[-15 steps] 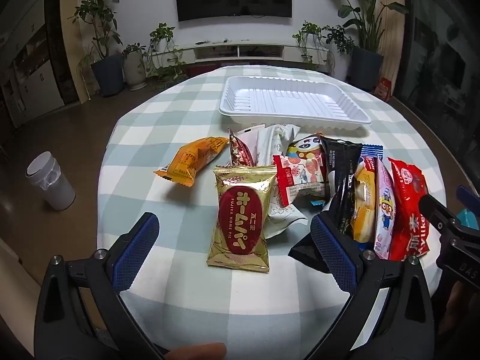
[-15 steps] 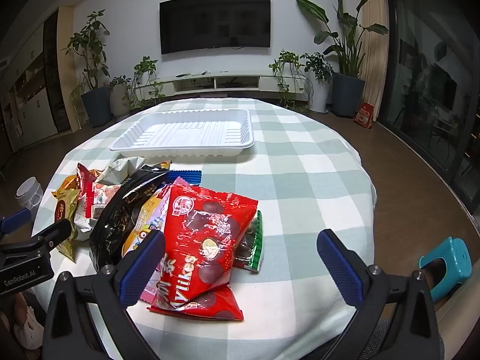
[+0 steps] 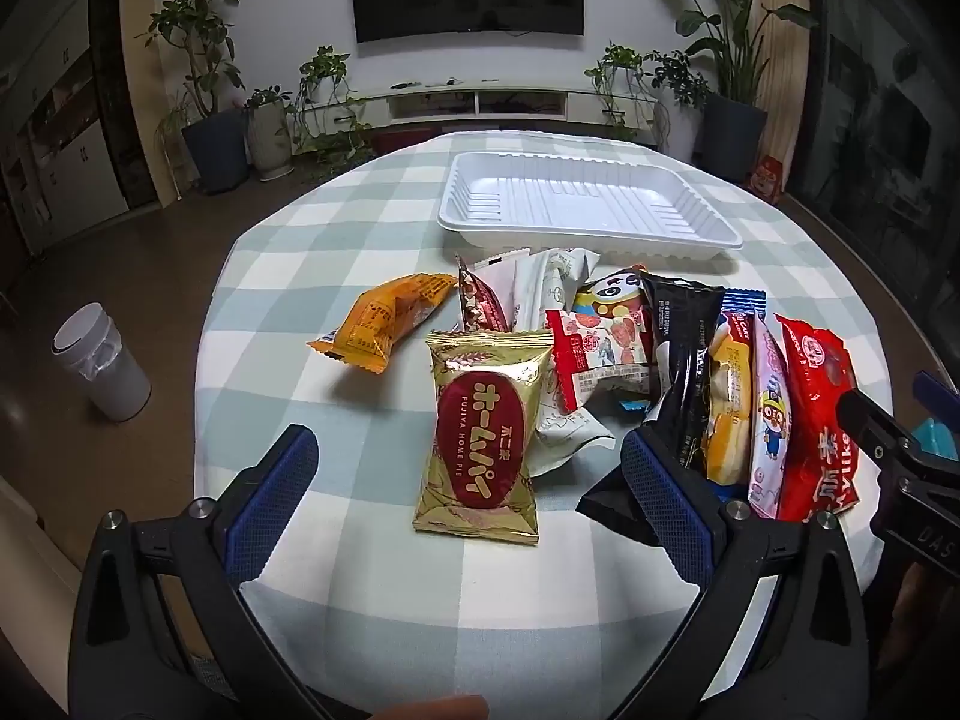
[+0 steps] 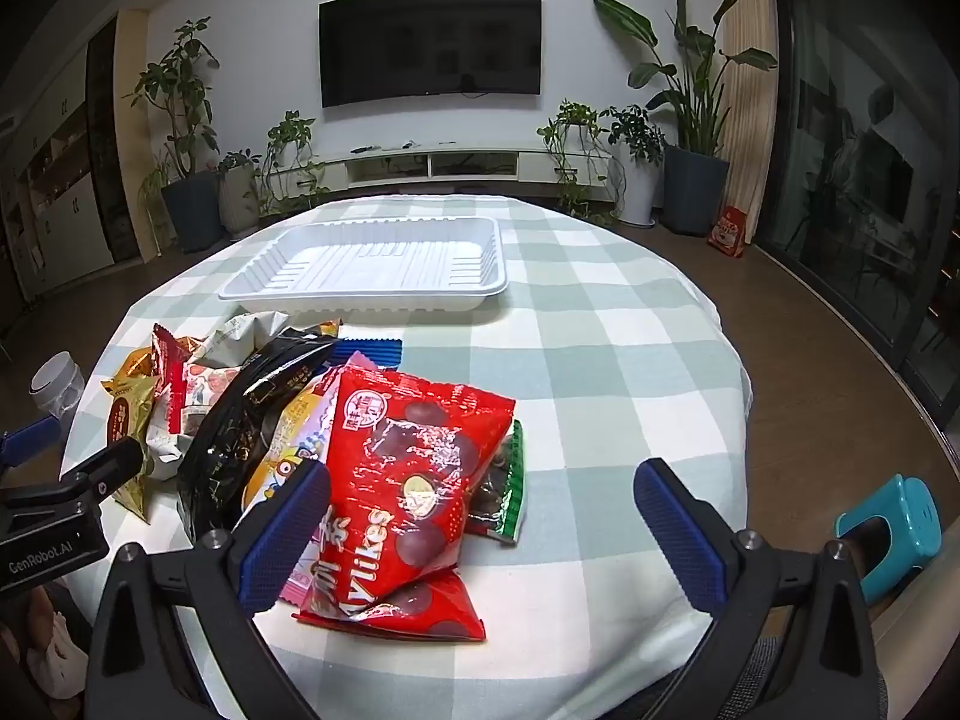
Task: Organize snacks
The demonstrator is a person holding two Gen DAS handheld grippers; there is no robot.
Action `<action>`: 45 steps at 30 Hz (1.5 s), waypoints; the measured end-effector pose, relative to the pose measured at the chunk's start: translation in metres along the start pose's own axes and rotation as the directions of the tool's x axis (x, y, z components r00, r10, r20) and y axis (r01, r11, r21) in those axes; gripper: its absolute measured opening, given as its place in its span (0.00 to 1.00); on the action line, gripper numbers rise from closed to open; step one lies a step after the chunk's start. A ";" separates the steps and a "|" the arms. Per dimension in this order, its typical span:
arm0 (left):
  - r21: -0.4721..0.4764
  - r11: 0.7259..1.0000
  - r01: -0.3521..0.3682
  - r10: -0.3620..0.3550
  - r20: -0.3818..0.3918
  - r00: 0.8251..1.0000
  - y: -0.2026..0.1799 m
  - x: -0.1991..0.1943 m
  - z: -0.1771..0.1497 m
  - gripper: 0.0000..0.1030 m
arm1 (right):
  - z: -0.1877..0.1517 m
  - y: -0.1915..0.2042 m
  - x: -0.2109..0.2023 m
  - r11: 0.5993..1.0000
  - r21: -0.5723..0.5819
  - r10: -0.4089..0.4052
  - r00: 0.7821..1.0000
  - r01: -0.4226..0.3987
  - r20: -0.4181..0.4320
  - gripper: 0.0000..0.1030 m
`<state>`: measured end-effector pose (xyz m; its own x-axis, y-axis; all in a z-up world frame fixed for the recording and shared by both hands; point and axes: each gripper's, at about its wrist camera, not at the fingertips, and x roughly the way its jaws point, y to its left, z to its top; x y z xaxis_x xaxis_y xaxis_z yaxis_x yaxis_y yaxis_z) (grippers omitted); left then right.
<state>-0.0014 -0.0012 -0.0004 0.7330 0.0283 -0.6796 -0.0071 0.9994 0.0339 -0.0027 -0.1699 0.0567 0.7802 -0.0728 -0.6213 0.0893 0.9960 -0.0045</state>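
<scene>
While both claws hang low over the near edge of the round table with the green-and-white checked cloth [image 3: 336, 252], the snacks lie in a loose heap in the middle of it. The left claw [image 3: 468, 498] is opened wide and holds nothing; the gold foil packet with a dark red oval label [image 3: 483, 432] lies flat between its blue-padded fingers [image 3: 273, 504], touching neither. To the far left of this packet, a little apart from the heap, is the orange crinkled packet [image 3: 384, 321]. To the right come a red-and-white packet with cartoon pictures [image 3: 600, 348], a long black glossy packet [image 3: 687, 354], a pink packet with a cartoon penguin [image 3: 771, 420], and the big red bag of chocolate balls [image 4: 402, 492], overlapping each other.

The right claw [image 4: 480, 528] is also spread wide and empty. Its left finger is just beside the near left side of the red bag, which is shiny and wrinkled, with brown balls printed on it; a green-edged packet [image 4: 510, 480] shows from under its right side.

Beyond the heap, the white ribbed plastic tray [image 4: 498, 276] stands on the far part of the table with nothing in it.
</scene>
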 end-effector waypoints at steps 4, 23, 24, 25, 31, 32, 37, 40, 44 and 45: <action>-0.001 1.000 0.001 -0.001 -0.002 1.000 -0.001 0.002 0.000 0.99 | 0.000 0.000 0.000 1.000 -0.001 -0.001 1.000 0.001 0.000 1.00; -0.002 1.000 0.003 -0.003 -0.002 1.000 -0.003 0.002 -0.001 0.99 | -0.001 0.001 0.001 1.000 -0.003 -0.003 1.000 0.003 -0.003 1.00; -0.002 1.000 0.003 -0.003 -0.002 1.000 -0.003 0.002 -0.001 0.99 | -0.001 0.001 0.001 1.000 -0.003 -0.003 1.000 0.003 -0.003 1.00; -0.002 1.000 0.003 -0.003 -0.002 1.000 -0.003 0.002 -0.001 0.99 | 0.000 0.001 0.000 1.000 -0.004 -0.004 1.000 0.004 -0.002 1.00; -0.002 1.000 0.004 -0.004 -0.002 1.000 -0.003 0.002 -0.002 0.99 | 0.000 0.001 0.001 1.000 -0.005 -0.004 1.000 0.004 -0.003 1.00; -0.002 1.000 0.004 -0.004 -0.002 1.000 -0.004 0.002 -0.002 0.99 | 0.000 0.001 0.001 1.000 -0.005 -0.004 1.000 0.004 -0.003 1.00; -0.002 1.000 0.004 -0.004 -0.003 1.000 -0.004 0.002 -0.003 0.99 | 0.000 0.001 0.000 1.000 -0.005 -0.004 1.000 0.004 -0.002 1.00; -0.001 1.000 0.003 -0.003 -0.003 1.000 -0.004 0.002 -0.003 0.99 | 0.000 0.001 0.001 1.000 -0.005 -0.005 1.000 0.004 -0.004 1.00; -0.002 1.000 0.004 -0.004 -0.004 1.000 -0.004 0.002 -0.002 0.99 | 0.000 0.002 0.001 1.000 -0.006 -0.005 1.000 0.005 -0.004 1.00; -0.002 1.000 0.004 -0.004 -0.004 1.000 -0.004 0.002 -0.002 0.99 | 0.000 0.002 0.001 1.000 -0.006 -0.005 1.000 0.005 -0.004 1.00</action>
<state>-0.0013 -0.0048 -0.0037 0.7303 0.0244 -0.6826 -0.0059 0.9995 0.0294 -0.0023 -0.1684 0.0560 0.7775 -0.0776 -0.6240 0.0896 0.9959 -0.0122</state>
